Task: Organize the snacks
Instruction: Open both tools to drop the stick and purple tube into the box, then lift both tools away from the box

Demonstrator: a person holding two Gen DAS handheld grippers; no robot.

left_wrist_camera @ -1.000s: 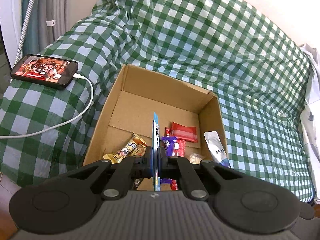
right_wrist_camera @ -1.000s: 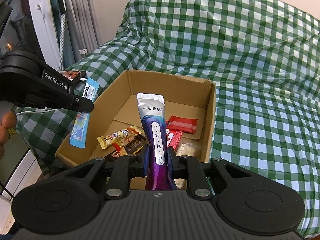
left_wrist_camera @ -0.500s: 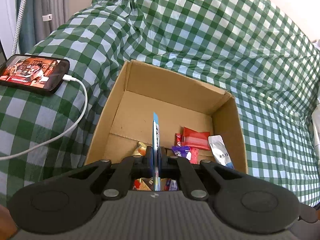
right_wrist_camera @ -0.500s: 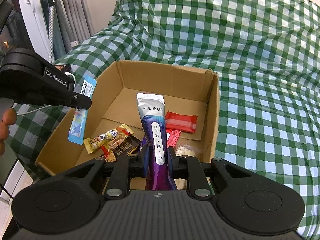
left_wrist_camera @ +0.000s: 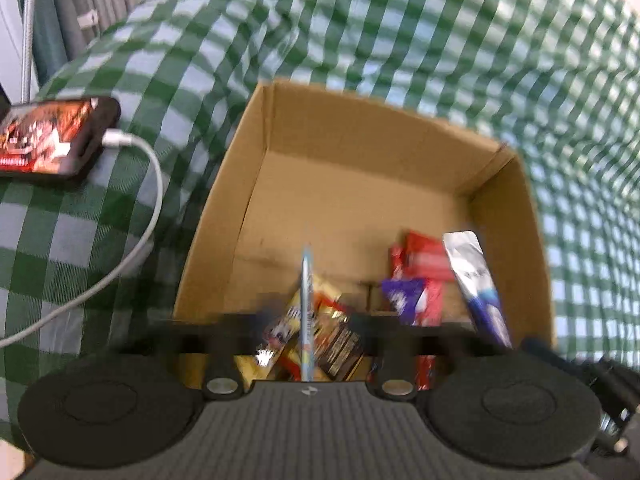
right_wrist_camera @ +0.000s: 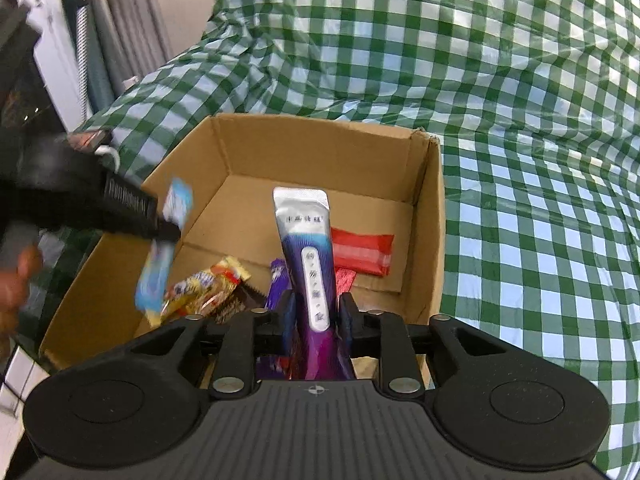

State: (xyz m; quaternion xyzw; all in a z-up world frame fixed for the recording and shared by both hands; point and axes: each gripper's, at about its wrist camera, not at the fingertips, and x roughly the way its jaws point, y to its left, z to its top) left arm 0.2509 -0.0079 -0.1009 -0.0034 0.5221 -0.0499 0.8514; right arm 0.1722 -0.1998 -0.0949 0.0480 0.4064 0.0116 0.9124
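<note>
Cardboard box sits open-topped on a green-and-white checked cloth that drapes in soft folds over everything around it. Box walls are plain brown corrugated board, flaps folded down inside; the far half of its floor is bare.

Left of the box in the left wrist view: a dark phone with a lit screen lying flat on the cloth, white cable plugged into it and curving toward the near edge. Grey curtain hangs at far left.

Snacks are piled at the near end of the box: a crinkled gold wrapper, a dark brown wrapper, a purple pack, and a flat red pack nearer the right wall.

Left gripper: jaws have just been opening and stand wide apart. The thin blue packet is seen edge-on between them, over the near-left part of the box, with neither pad on it. Picture is blurred here.

Right gripper: jaws have just been opening, a slim gap showing on each side of the silver-and-purple pouch, which stands upright between them over the near-right of the box. Pouch is glossy foil, flat sealed top. Contact lower down I cannot tell.

A person's fingers show at the left edge.
</note>
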